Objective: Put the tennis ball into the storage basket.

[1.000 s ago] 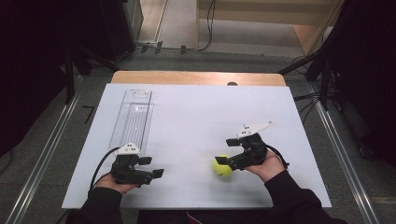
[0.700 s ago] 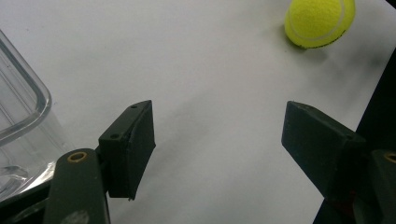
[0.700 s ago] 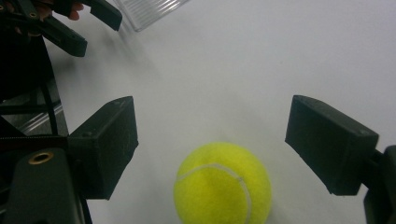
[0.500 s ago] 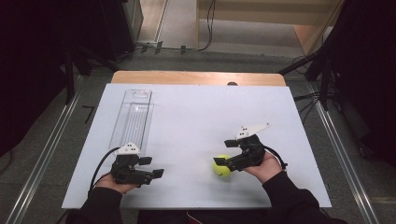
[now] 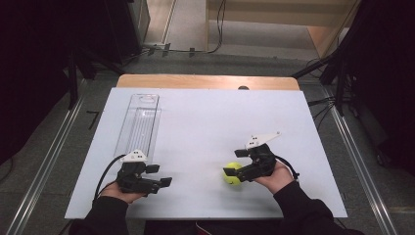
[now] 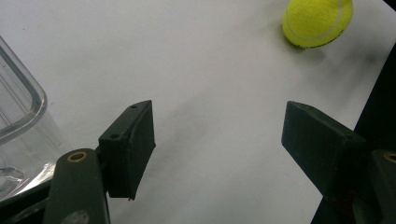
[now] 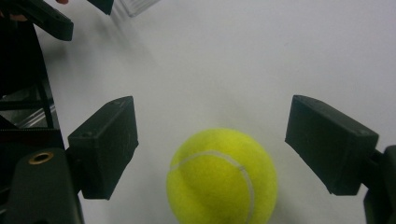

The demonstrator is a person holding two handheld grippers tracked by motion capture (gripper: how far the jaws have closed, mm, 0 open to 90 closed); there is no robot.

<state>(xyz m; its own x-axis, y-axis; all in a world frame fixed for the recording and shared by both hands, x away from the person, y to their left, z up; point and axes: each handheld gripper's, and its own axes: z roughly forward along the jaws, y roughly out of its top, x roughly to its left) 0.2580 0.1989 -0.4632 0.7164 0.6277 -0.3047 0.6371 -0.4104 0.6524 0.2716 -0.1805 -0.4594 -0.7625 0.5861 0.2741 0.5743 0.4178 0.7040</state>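
high view: right gripper (image 5: pixel 230 173) has slid down toward the near edge of the bench (image 5: pixel 205 122) w/ the tennis ball (image 5: pixel 232 173) just at its tips; left gripper (image 5: pixel 164 182) hasn't moved, beside the clear tray (image 5: pixel 139 125).

left gripper view: fingers (image 6: pixel 128 144) wide apart, empty, ball far off.

right gripper view: fingers (image 7: pixel 105 144) apart, ball between them, not clamped yet. looks like a grab is next.

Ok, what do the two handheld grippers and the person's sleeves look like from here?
Both are black. The left gripper and right gripper each carry a pale three-cornered top plate, trail a black cable, and end in two blocky black jaws with brass-coloured pivot rings. The sleeves are dark.
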